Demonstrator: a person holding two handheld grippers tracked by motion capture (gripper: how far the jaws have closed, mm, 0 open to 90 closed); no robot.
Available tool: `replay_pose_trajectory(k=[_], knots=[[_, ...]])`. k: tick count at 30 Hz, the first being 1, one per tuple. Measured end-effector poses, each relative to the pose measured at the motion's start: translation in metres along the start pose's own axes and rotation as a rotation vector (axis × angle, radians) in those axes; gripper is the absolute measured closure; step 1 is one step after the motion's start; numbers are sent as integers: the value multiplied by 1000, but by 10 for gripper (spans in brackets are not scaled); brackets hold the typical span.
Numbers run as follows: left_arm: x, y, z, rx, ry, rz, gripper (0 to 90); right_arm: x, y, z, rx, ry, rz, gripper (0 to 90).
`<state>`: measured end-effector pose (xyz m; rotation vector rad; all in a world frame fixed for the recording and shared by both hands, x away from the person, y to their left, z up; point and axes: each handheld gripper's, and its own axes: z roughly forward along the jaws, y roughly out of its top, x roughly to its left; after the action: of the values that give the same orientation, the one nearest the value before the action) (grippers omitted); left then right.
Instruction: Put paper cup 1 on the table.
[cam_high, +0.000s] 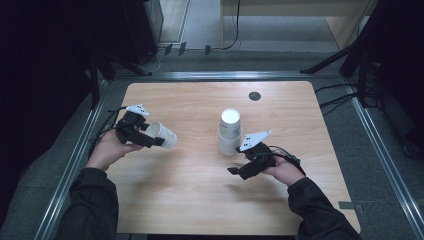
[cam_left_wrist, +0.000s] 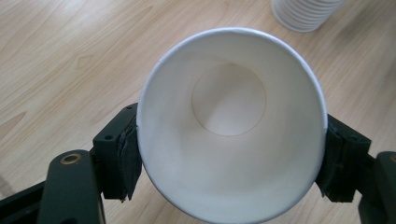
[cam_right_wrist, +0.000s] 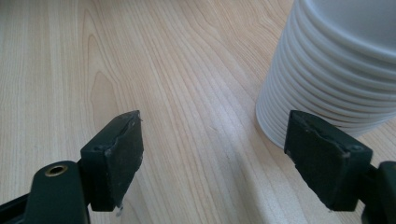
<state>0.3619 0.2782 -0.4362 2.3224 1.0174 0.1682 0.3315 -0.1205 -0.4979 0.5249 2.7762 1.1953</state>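
Fingers (cam_left_wrist: 122, 161) of the left gripper (cam_high: 150, 140) clamp a white paper cup (cam_left_wrist: 231, 123) by its rim, tipped sideways above the bench (cam_high: 200, 200), while the right gripper (cam_right_wrist: 224, 158) stands open and empty just beside the stack of cups (cam_high: 230, 131).

White cup (cam_left_wrist: 231, 126); white cup stack (cam_high: 230, 132); light woodgrain table (cam_high: 200, 195).
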Motion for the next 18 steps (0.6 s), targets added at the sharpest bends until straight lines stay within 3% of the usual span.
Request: replay_pose_trajectory(k=[4,11,18], knots=[[10,-4,1,5,-15,-20,231,1,-3,-1,7,-3,3,201],[24,-8,7,95,77,-54,231,0,-6,-5,4,-18,10,201],[29,-8,11,148,124,-81,231,1,-9,-4,32,-31,-8,201]])
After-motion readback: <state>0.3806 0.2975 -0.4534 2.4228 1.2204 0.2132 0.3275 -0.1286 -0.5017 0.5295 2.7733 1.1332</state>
